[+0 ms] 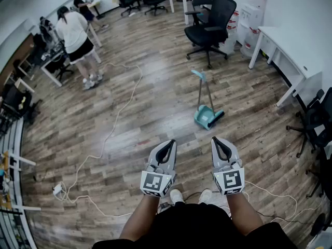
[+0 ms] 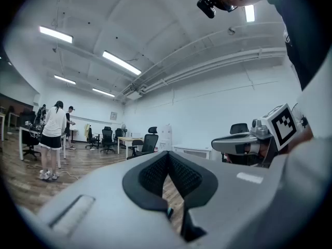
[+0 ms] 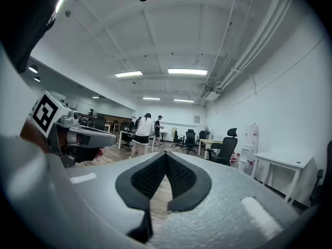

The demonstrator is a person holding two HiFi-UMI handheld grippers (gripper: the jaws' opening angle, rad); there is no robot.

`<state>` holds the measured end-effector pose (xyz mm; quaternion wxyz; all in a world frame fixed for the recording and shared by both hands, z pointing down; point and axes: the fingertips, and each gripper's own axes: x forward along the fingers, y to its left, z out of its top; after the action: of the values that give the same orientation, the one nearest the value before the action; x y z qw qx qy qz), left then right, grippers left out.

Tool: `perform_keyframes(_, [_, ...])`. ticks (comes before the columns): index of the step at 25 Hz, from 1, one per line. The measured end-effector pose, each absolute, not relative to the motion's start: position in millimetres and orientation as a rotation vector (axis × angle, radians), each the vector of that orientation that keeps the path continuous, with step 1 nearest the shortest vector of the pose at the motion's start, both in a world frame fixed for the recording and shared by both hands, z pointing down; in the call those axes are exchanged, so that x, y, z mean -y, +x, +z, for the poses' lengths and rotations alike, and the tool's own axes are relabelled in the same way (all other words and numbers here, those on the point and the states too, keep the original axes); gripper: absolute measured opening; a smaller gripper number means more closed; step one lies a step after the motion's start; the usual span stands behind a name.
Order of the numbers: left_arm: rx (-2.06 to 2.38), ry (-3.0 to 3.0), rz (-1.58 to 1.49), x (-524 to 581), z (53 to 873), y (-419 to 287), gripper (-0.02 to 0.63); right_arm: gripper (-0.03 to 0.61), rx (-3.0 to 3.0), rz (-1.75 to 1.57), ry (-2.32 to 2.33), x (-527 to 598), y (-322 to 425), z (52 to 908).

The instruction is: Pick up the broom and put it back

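Note:
A teal dustpan point(image 1: 208, 117) stands on the wooden floor ahead of me. The broom point(image 1: 200, 90) stands upright in it, with grey sticks and a teal handle top. My left gripper point(image 1: 167, 142) and right gripper point(image 1: 216, 139) are held side by side at waist height, well short of the broom and pointing level toward it. Both are shut with nothing between the pads. In the left gripper view the left gripper point(image 2: 167, 153) shows its dark pads meeting at the tip. The right gripper point(image 3: 166, 153) looks the same in its own view.
A black office chair point(image 1: 210, 27) stands beyond the broom. White tables point(image 1: 290, 61) line the right wall, with a dark chair point(image 1: 316, 121) beside them. A white cable point(image 1: 111, 134) runs over the floor to a power strip point(image 1: 58, 190). A person point(image 1: 75, 35) stands far left.

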<state>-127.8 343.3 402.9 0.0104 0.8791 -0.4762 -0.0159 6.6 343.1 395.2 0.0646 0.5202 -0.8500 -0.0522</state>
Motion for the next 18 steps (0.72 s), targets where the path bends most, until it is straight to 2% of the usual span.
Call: perform_keyframes(18, [1.396, 2.751, -0.011, -348, 421, -174, 0.014, 0.003, 2.571, -0.134, 1.601, -349, -42, 404])
